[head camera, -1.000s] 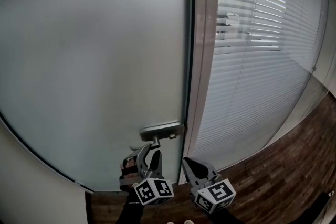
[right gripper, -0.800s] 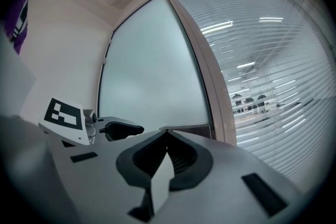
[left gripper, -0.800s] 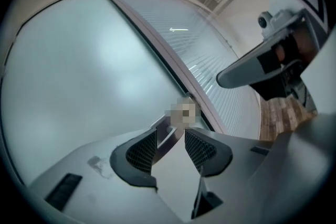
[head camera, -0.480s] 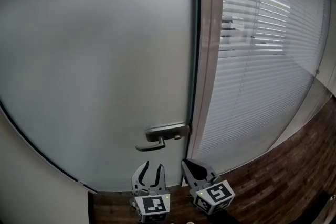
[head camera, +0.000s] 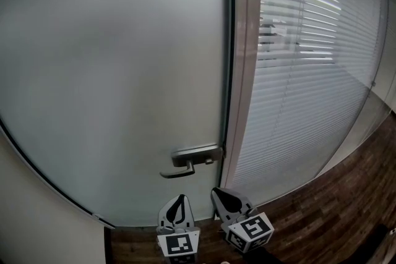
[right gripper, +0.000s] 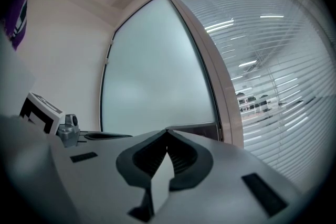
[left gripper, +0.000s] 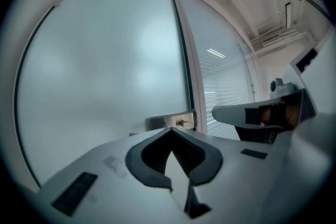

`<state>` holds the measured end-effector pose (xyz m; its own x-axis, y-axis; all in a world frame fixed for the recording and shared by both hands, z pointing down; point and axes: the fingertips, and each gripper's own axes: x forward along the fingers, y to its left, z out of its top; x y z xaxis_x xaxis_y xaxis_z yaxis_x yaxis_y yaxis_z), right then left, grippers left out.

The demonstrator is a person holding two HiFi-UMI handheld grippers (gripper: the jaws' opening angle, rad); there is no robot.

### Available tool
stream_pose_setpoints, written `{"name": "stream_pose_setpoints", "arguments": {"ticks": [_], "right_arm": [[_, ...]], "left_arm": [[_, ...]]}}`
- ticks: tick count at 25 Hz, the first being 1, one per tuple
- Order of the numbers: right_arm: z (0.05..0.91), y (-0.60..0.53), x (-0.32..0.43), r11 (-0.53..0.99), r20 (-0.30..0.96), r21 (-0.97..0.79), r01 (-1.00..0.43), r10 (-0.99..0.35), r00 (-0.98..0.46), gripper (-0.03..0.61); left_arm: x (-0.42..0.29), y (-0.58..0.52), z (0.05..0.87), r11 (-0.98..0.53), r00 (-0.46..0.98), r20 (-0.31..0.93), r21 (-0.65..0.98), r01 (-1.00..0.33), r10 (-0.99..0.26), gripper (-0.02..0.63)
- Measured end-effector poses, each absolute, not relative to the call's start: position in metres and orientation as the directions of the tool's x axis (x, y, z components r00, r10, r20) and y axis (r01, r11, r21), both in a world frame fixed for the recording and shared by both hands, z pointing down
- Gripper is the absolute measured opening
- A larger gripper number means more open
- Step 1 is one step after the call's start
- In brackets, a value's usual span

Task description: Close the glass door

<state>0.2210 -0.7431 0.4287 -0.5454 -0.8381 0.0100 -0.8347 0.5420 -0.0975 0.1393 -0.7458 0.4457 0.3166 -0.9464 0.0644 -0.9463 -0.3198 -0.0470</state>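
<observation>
Two grippers sit low and near in the head view, both empty. Left gripper [head camera: 179, 200] [left gripper: 170, 130]: jaws together, tips meeting, nothing between them. Right gripper [head camera: 216, 193] [right gripper: 167, 130] is just right of it, jaws likewise pressed together on nothing. Neither touches the door; both are nearer than the handle and below it. Dark wood floor [head camera: 346, 195] runs under them and off to the right. Pale wall [head camera: 37, 219] at near left.

Beyond them, the frosted glass door [head camera: 124, 71] fills the left and centre. Lever handle [head camera: 179, 172] sits low by the door's right edge, roughly level and pointing left, hung from a metal lock plate [head camera: 197, 155]. The door's right edge lies along the pale door frame [head camera: 244, 71], with only a thin dark line between them, so it reads as closed.

Right of the frame is a glass partition with slatted blinds [head camera: 309, 83] down, ceiling lights showing through the slats.
</observation>
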Motion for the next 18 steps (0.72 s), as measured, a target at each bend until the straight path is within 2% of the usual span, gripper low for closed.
{"name": "stream_pose_setpoints", "arguments": {"ticks": [18], "right_arm": [[0.435, -0.748, 0.223, 0.532, 0.032, -0.098, -0.841, -0.843, -0.537, -0.009]], "left_arm": [[0.138, -0.747, 0.437, -0.32, 0.318, 0.052, -0.057, -0.946, -0.947, 0.0]]}}
